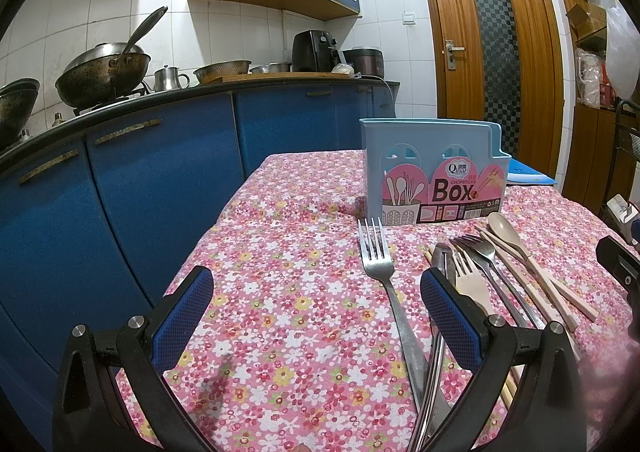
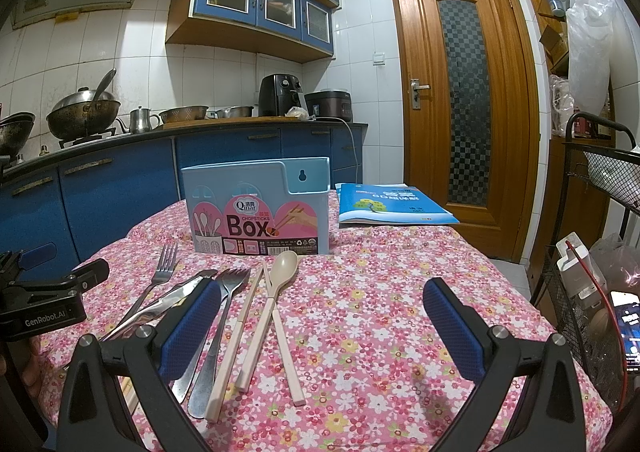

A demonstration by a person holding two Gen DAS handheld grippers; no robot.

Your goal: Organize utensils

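Both tools hanging wide open, nothing pinched; fork (image 1: 378, 252) lying lengthwise just inside left tool's (image 1: 316, 292) right finger, pointing at box (image 1: 432, 179).

So the right gripper (image 2: 320, 326) hangs over the flowery desk (image 2: 400, 276) with its blue fingers (image 2: 452, 328) spread wide, nothing between them. Forks (image 2: 236, 280), a beige spoon (image 2: 280, 272) and chopsticks (image 2: 236, 336) lie loose near the left finger. The blue chopsticks box (image 2: 256, 207) stands upright behind them, a blue booklet (image 2: 392, 207) just beside it.
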